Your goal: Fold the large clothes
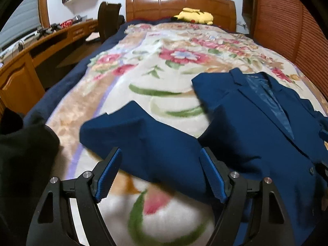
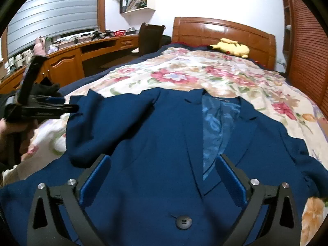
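One blue jacket (image 2: 155, 143) is lying face up on the floral blanket (image 1: 164, 65) that is covering the bed. Its body is resting toward the right side of the bed as the left wrist view shows it, lapels parted and one strip of shiny blue lining (image 2: 213, 127) showing between them. One sleeve (image 1: 143, 139) is stretching away from the body across the blanket, toward the bed's near left edge. One dark button (image 2: 183, 222) is sitting on the jacket front near the bottom of the right wrist view.

Two grippers are working here. The left gripper (image 1: 161, 174) is hanging over the sleeve with its jaws spread wide; the cloth is passing below and between its two blue pads (image 1: 108, 176), and they are not pinching it. The picture is blurred around it. The right gripper (image 2: 162, 181) is hovering over the jacket front, just above the button, jaws also standing apart and gripping nothing. From the right wrist view, the left gripper is appearing at the far left, held in a hand (image 2: 6, 127).

One yellow plush toy (image 1: 194, 16) is lying by the wooden headboard (image 1: 180, 2). One wooden desk (image 2: 67, 61) is running along the wall left of the bed.
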The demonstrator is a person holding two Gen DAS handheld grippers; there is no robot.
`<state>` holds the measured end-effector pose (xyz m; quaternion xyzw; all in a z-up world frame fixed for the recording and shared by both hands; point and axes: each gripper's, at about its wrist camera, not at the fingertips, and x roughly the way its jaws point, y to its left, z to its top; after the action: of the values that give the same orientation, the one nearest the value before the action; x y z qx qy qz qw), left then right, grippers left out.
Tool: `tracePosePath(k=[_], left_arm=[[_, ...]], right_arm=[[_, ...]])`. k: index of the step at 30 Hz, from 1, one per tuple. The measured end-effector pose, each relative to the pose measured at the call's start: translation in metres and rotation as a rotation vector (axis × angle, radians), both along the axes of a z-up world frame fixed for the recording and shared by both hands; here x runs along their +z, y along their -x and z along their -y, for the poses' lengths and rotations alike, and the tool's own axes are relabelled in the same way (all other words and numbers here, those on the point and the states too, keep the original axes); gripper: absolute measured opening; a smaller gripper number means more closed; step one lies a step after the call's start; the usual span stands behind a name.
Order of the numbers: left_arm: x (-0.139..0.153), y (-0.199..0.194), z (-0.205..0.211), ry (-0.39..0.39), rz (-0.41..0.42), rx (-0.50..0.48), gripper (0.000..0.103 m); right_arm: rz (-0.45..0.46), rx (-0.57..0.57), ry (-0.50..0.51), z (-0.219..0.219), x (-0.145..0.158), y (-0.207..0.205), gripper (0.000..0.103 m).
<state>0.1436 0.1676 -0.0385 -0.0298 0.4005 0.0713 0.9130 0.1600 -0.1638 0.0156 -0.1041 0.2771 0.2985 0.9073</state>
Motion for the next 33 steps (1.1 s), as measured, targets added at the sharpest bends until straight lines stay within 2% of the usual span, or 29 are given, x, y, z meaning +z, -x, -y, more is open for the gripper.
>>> tracePosePath(k=[5,9,10,11,12,13,14,15,19,25,29,33], left_arm=[[-0.018,-0.016,-0.002,0.03,-0.056,0.007,0.079],[-0.026,-0.021,-0.006,0.055,-0.064,0.03,0.079],[-0.027,-0.021,-0.006,0.057,-0.063,0.03,0.072],[-0.028,-0.021,-0.006,0.061,-0.066,0.028,0.056],[-0.028,-0.022,-0.006,0.07,-0.076,0.021,0.045],[-0.029,-0.023,-0.005,0.087,-0.091,0.007,0.025],[-0.028,-0.022,-0.004,0.102,-0.095,-0.005,0.01],[-0.026,-0.021,-0.003,0.1,-0.09,-0.007,0.006],[0.008,-0.008,0.016,0.042,-0.013,-0.025,0.006],[0.074,0.011,0.066,0.021,0.129,-0.126,0.006],[0.101,0.018,0.106,0.017,0.181,-0.208,0.006],[0.113,0.023,0.137,0.016,0.208,-0.275,0.006]], right_arm=[[-0.033,0.039,-0.001,-0.003,-0.004,-0.003,0.094],[-0.046,0.048,0.018,-0.005,-0.007,-0.005,0.093],[-0.047,0.047,0.022,-0.005,-0.007,-0.006,0.093],[-0.049,0.047,0.022,-0.005,-0.007,-0.006,0.093],[-0.049,0.047,0.023,-0.005,-0.006,-0.006,0.093],[-0.049,0.048,0.024,-0.005,-0.005,-0.007,0.093],[-0.048,0.048,0.024,-0.005,-0.004,-0.006,0.093],[-0.046,0.048,0.025,-0.005,-0.004,-0.006,0.093],[-0.035,0.046,0.028,-0.003,0.0,-0.004,0.089],[0.026,0.001,0.029,0.015,0.017,0.001,0.088],[0.067,-0.054,0.042,0.032,0.022,0.005,0.088],[0.075,-0.107,0.041,0.051,0.021,0.009,0.088]])
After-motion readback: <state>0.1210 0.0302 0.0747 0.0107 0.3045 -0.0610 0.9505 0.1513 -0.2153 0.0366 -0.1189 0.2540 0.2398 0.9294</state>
